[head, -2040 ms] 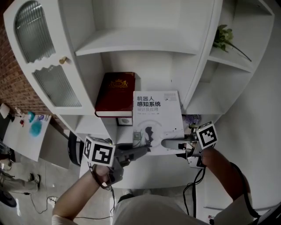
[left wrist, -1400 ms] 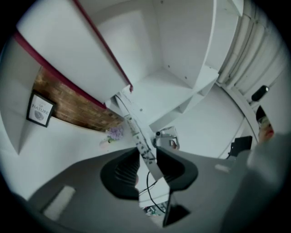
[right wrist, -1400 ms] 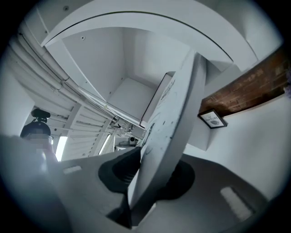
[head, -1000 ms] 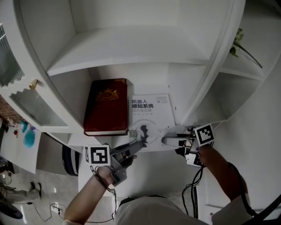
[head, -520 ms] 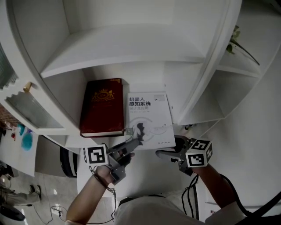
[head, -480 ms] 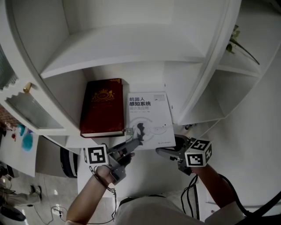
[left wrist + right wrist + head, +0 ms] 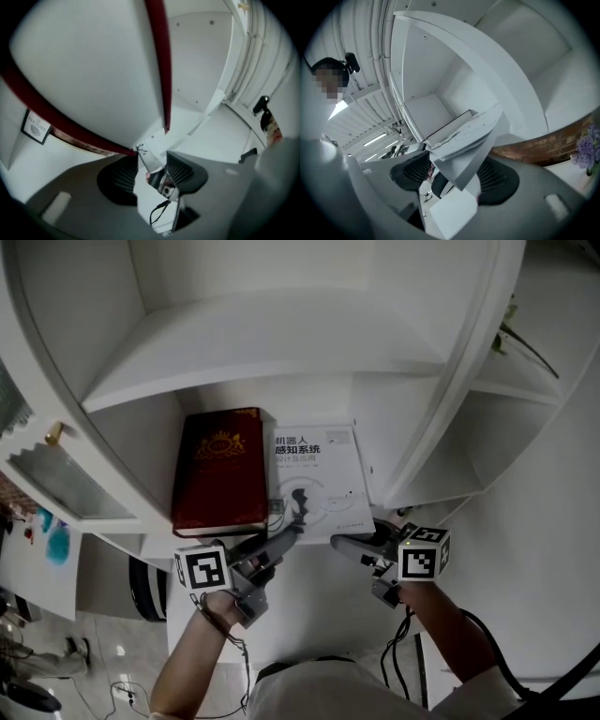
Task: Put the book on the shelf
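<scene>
White paperback book (image 7: 317, 479) lies flat on the white cabinet shelf (image 7: 309, 404), apparently already placed. So the left gripper (image 7: 292, 524), its jaws just opening, and the right gripper (image 7: 342, 544), its jaws just closing slightly, stand apart around its near corners without pressing. Further in, a dark red hardcover book (image 7: 222, 470) lies just beside it.

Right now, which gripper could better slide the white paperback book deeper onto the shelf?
Probably right: the right gripper, jaws just closing, straddles a corner of the white paperback book deeply; the left gripper, jaws just opening, flanks only its tip.
</scene>
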Demonstrator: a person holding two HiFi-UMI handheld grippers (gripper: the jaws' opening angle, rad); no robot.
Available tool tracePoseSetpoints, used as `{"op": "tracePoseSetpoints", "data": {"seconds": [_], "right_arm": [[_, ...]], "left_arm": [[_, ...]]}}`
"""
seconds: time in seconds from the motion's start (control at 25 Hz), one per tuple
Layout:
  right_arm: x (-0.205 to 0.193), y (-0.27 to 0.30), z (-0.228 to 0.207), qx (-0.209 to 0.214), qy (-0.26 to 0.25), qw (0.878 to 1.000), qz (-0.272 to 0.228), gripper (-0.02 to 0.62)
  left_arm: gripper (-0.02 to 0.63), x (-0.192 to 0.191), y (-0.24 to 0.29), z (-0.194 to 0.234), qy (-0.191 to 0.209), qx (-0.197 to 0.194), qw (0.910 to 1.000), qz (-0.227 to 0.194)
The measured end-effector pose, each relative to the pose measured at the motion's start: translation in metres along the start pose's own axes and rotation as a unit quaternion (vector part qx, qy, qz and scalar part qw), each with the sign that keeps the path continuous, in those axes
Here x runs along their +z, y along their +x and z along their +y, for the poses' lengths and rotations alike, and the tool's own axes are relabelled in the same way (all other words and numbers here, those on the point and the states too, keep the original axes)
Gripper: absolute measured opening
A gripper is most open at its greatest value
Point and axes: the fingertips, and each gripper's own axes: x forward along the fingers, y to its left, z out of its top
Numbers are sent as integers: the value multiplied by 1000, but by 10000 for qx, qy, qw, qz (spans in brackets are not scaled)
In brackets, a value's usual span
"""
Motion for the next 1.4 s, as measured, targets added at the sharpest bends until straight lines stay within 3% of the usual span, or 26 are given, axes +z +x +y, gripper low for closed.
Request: {"op": "tracePoseSetpoints", "data": {"seconds": [0.16,0.4,0.52,0.76,0.84,1.0,1.08,1.28,1.4], "right_arm": [[4,-7,0,-154,335,9991,-214,306],[-4,-6,-2,-367,636,9970,-254,213],[-6,-7,-5,-414,983,9938,-319,213],[-13,-27,13,-295,1056,9928,-491,213],[-23,-40,18,-468,962,9927,-562,162],[-51,-63,34,-766,526,9937,-623,54],[-70,-73,42,-851,267,9941,-617,2],[-132,-85,63,-871,49,9952,-435,2],[-166,-93,65,-979,158,9947,-266,2]], "left_arm": [[215,-9,-12,-12,97,-11,9999,68],[212,-15,-25,-21,4,12,10000,-22],[206,-16,-35,-18,89,212,9997,-64],[202,-24,-56,-20,419,603,9971,-218],[190,-34,-67,-17,519,938,9936,-344],[53,-63,-92,-14,715,1604,9812,-805],[32,-86,-104,-7,738,1913,9745,-912],[8,-162,-124,22,373,2661,9593,-871],[8,-197,-129,21,499,2826,9550,-747]]}}
